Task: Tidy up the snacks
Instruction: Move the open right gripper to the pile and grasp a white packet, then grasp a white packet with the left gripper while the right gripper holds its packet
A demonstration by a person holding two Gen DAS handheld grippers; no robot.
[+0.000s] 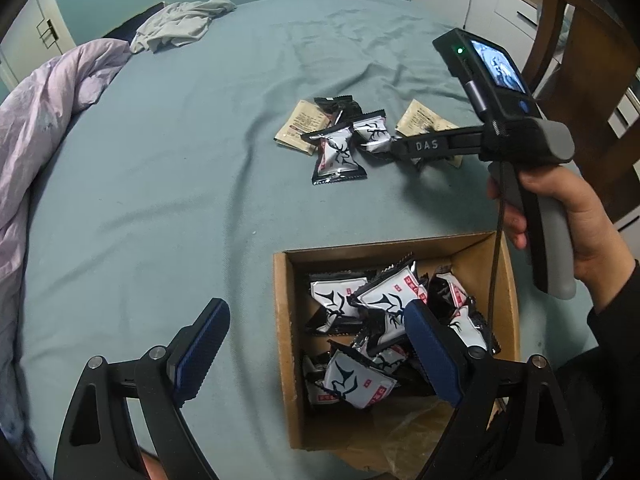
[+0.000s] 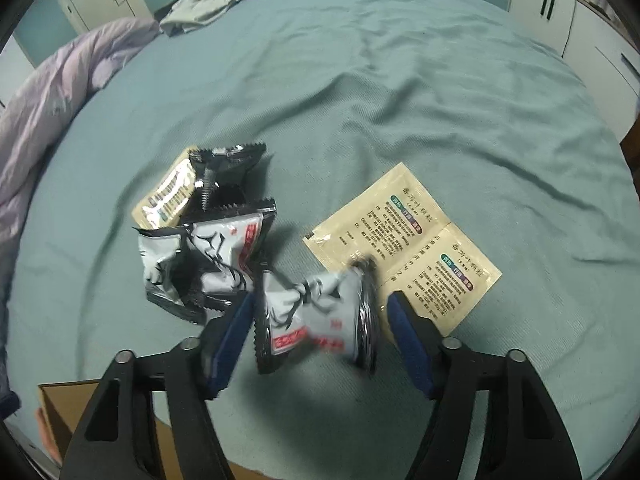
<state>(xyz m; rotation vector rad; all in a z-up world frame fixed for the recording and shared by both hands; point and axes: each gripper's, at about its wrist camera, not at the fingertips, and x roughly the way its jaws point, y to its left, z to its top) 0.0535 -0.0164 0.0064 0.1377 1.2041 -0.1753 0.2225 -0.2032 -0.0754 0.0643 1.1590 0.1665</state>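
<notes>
A cardboard box (image 1: 286,340) on the teal bed holds several black-and-white snack packets (image 1: 384,300). My left gripper (image 1: 314,312) hangs open over the box's left rim with nothing between its fingers. Farther up the bed lies a small pile of the same packets (image 1: 338,154) with beige sachets (image 1: 300,128) beside them. A hand holds my right gripper (image 1: 400,148) at that pile. In the right wrist view my right gripper (image 2: 320,300) straddles one packet (image 2: 316,316). A gap shows at the right pad (image 2: 408,332). Two more packets (image 2: 212,256) and a joined pair of beige sachets (image 2: 404,232) lie just beyond.
A lilac duvet (image 1: 48,120) is bunched along the left side and a grey cloth (image 1: 180,24) lies at the far end. A wooden chair (image 1: 580,60) and white cabinets (image 2: 560,12) stand to the right. The box corner (image 2: 64,408) shows at lower left.
</notes>
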